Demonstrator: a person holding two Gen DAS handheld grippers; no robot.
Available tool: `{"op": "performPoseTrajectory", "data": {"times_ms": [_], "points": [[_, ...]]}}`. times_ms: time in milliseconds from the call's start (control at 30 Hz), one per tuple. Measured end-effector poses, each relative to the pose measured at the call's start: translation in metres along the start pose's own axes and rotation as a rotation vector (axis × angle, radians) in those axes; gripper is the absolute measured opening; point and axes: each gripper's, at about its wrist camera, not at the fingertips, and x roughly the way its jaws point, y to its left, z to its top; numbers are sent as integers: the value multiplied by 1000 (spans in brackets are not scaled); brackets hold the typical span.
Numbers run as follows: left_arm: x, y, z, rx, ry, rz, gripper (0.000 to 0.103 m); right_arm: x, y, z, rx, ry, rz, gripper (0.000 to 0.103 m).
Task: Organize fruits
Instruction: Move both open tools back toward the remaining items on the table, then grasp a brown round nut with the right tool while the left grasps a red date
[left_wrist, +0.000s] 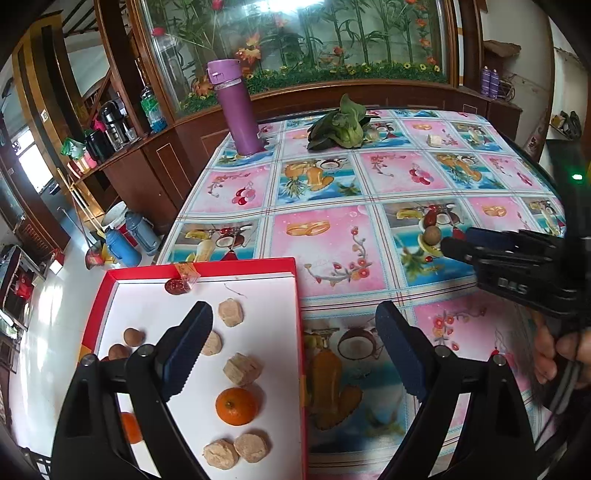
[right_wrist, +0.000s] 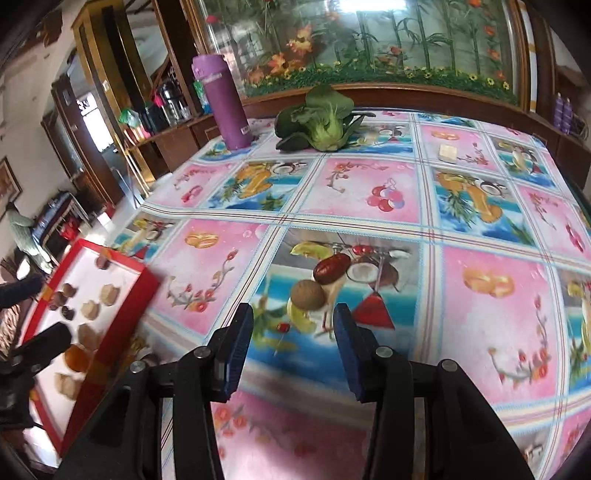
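Brown longan (right_wrist: 307, 294) on tablecloth (right_wrist: 369, 192) ahead of right gripper (right_wrist: 293, 314), released; left gripper (left_wrist: 293, 325) released.

A red-rimmed tray (left_wrist: 110, 291) with a white floor sits at the desk's left edge; inside lie an orange tangerine (left_wrist: 236, 405), several pale tan chunks (left_wrist: 231, 312) scattered singly — two touching at the near end — and small brown round fruits (left_wrist: 133, 337) toward the left wall; out on the patterned cloth, well apart from the tray, a brown round longan (right_wrist: 307, 294) rests just beside a dark red, oblong date (right_wrist: 331, 268).
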Motion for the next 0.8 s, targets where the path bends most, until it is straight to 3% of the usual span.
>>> {"op": "performPoseTrajectory", "data": {"times_ms": [133, 200, 233, 400, 667, 800], "points": [[1, 7, 6, 9, -4, 27, 90, 23, -2, 4, 22, 39, -32, 43], [2, 7, 10, 17, -7, 33, 90, 25, -2, 6, 18, 28, -37, 35], [3, 5, 12, 23, -9, 33, 90, 26, -3, 7, 17, 30, -36, 24], [12, -12, 32, 69, -30, 14, 90, 20, -15, 5, 41, 34, -21, 22], [59, -75, 67, 167, -21, -139, 90, -11, -68, -12, 126, 28, -53, 22], [90, -102, 79, 196, 11, -212, 89, -14, -73, -13, 148, 32, -42, 22]]}}
